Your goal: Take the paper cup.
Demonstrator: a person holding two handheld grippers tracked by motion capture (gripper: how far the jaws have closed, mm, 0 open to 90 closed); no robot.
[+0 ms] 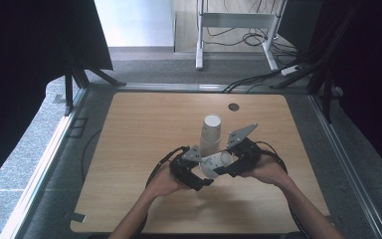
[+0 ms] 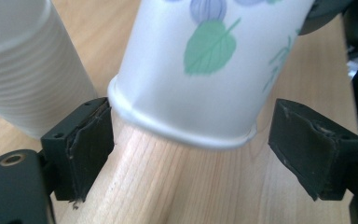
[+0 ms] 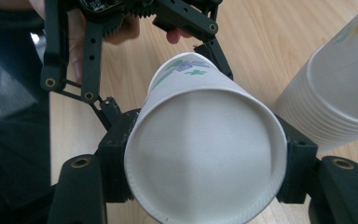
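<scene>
Holding the light, crushable white paper cup with leaf print (image 3: 205,154) by its rim above the table beside the cup stack (image 1: 210,133), your right gripper (image 1: 220,168) is clamped while your left gripper (image 2: 186,149) brackets its base unclosed—squeeze gently.

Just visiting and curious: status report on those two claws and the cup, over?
Right gripper shut on paper cup, held sideways. Left gripper open around its rim, pads not pressing. Cup stack close behind, upside down.

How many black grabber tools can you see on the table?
2. The left tool sits open around the rim end of the single paper cup. The right tool grips that cup's base end, beside the cup stack.
</scene>
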